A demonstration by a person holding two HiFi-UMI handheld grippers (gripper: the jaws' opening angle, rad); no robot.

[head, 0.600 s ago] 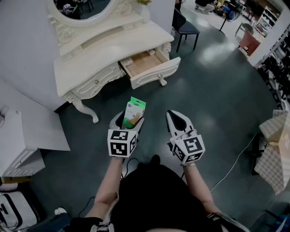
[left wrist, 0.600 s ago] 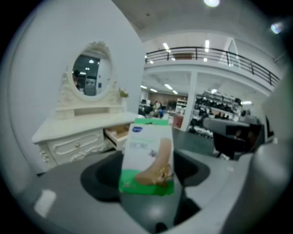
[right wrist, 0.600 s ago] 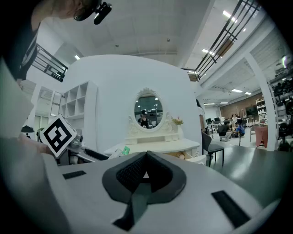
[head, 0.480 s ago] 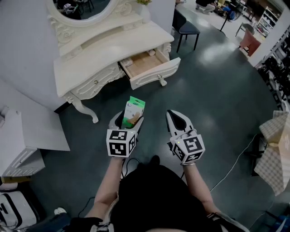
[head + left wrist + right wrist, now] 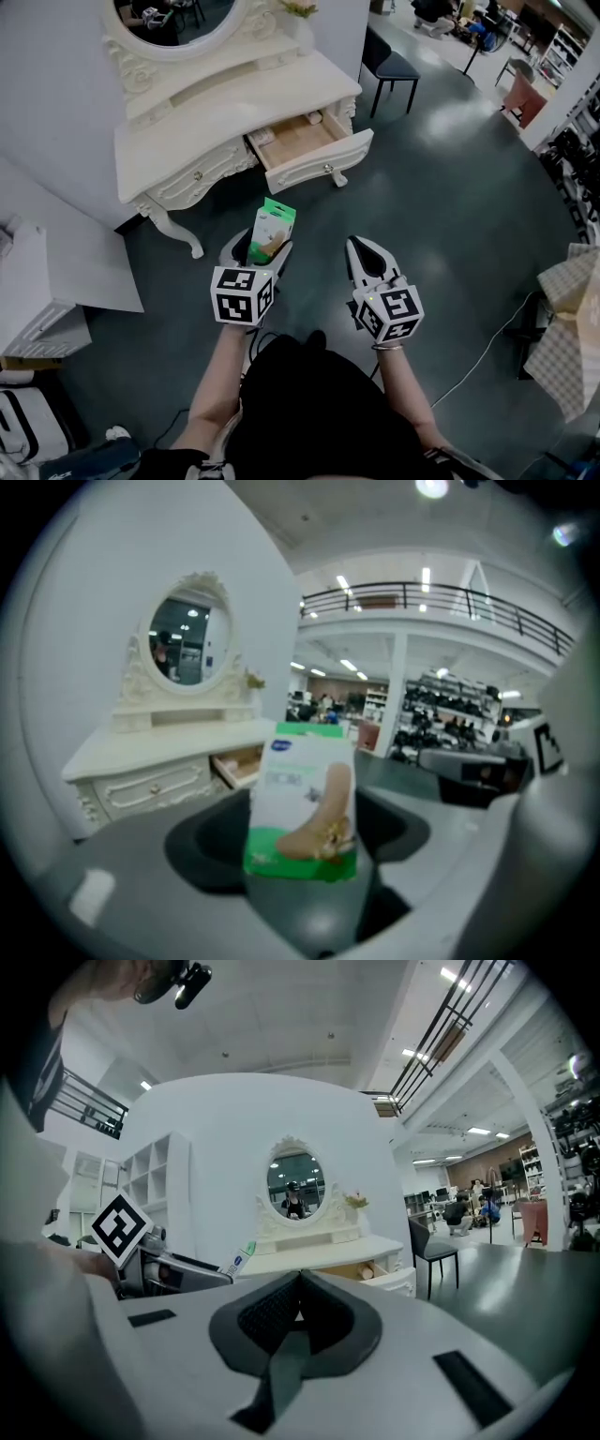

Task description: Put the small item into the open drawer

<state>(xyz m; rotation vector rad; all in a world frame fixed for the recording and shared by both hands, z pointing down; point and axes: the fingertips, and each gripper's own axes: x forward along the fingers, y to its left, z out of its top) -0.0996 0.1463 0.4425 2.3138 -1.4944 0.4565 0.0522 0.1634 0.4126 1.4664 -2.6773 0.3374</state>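
so the fingers (image 5: 202, 850) of the left gripper (image 5: 262, 253) are wide apart but they press on the small box (image 5: 305, 803) from both sides. they are holding it. the box is green and white. its bottom sits down between the fingers and its top sticks out past the tips. its long side runs the same way the fingers point, away from the person.

the right gripper (image 5: 367, 255) is just beside the left one. its fingers are closed tight together and there is nothing in them.

both grippers are up in the air over the dark floor (image 5: 441, 187), in front of the person.

now look further out. the open drawer (image 5: 323, 161) is ahead of the box and a little to the right. it is pulled out from the white dressing table (image 5: 234, 103), under the tabletop. the box and the drawer are well apart, with only floor between them. the inside of the drawer is light wood, and a few little things lie near its back. most of its bottom looks bare.

i think the left gripper is a bit nearer to the drawer, and it has the box. so the next move looks like a walk and a reach forward and a little right, until the box is over the drawer. the top of the box would get there first.
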